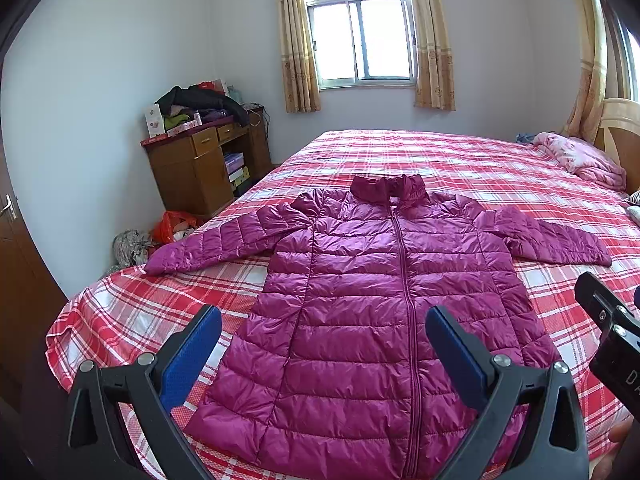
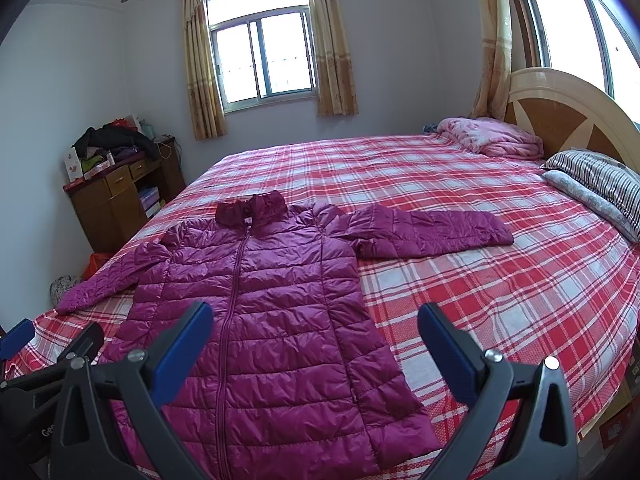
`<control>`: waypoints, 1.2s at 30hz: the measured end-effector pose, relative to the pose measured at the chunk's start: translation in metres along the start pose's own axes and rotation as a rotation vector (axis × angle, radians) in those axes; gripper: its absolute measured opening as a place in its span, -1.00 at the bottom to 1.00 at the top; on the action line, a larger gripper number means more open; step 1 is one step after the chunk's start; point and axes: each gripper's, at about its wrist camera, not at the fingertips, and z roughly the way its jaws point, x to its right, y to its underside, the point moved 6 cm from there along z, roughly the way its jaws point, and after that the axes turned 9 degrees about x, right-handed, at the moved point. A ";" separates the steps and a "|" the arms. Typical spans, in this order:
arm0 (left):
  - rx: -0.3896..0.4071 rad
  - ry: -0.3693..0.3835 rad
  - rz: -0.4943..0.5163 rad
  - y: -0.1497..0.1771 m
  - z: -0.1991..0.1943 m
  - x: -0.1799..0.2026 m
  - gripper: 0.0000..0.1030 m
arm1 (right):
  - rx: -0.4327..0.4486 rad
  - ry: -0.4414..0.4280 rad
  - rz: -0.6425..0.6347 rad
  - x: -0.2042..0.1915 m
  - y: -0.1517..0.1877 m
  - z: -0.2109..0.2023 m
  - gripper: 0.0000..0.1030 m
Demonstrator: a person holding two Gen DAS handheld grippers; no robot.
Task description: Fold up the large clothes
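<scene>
Both tongs spread wide and empty, left gripper (image 1: 323, 328), right gripper (image 2: 315, 324), purple jacket (image 1: 372, 304) flat mid-frame, sleeves outstretched, on checked bed (image 1: 440, 160).

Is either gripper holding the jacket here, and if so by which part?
Nothing is held. The left gripper and right gripper are both open above the purple jacket, which lies flat on the bed.

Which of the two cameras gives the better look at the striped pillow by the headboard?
The right wrist view. There the striped pillow lies in full sight beside the headboard. In the left wrist view only a sliver of it peeks in at the frame's right edge.
</scene>
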 end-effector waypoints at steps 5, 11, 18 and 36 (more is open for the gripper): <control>-0.003 0.000 0.000 -0.001 0.000 0.000 0.98 | 0.008 0.001 0.001 0.000 0.000 -0.002 1.00; -0.002 0.002 0.001 -0.001 0.001 0.000 0.98 | 0.002 0.002 0.003 0.000 0.000 -0.001 1.00; -0.002 0.001 -0.001 -0.001 0.000 0.001 0.98 | 0.007 0.001 0.003 0.001 0.000 -0.002 1.00; -0.007 0.003 0.003 0.001 0.000 0.003 0.98 | -0.016 -0.003 0.007 0.000 0.004 0.002 1.00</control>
